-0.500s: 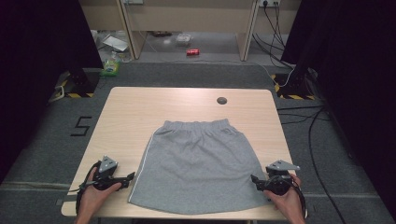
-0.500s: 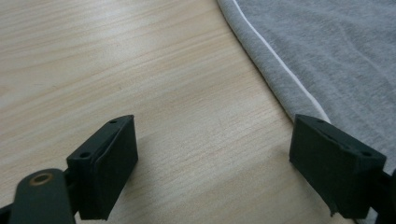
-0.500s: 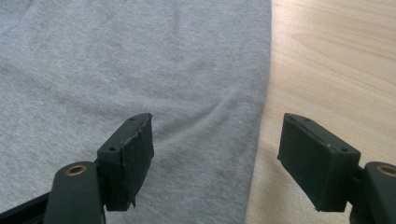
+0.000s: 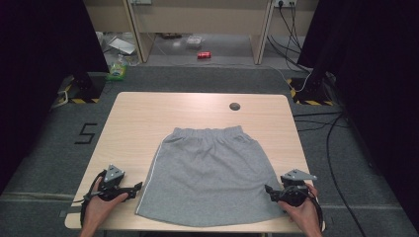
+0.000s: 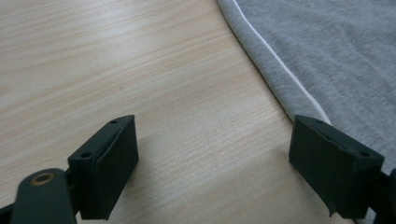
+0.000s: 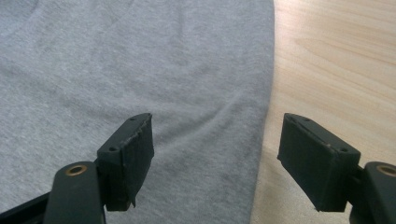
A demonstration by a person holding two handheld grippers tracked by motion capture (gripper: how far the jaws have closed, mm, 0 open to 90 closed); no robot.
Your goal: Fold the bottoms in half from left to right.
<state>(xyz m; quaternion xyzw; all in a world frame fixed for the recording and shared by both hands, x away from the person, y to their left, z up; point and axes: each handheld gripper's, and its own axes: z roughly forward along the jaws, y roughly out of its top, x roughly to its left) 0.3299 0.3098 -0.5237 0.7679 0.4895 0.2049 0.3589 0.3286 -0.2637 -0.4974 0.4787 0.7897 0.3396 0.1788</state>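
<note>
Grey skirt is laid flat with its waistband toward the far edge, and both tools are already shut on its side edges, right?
Not quite. The grey skirt does lie flat with its waistband toward the far edge, but both tools are open and hold nothing. The left gripper view shows the left tool spread beside the white-piped edge; the right gripper view shows the right tool spread across the other side edge.

Lab: black curtains [image 4: 39,44], hazard-taped stand bases [image 4: 81,91], floor cables [image 4: 336,148]

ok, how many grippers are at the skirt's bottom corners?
2. The left gripper sits open at the grey skirt's near-left corner; the right gripper sits open at its near-right corner. Neither is clamped on the fabric.
</note>
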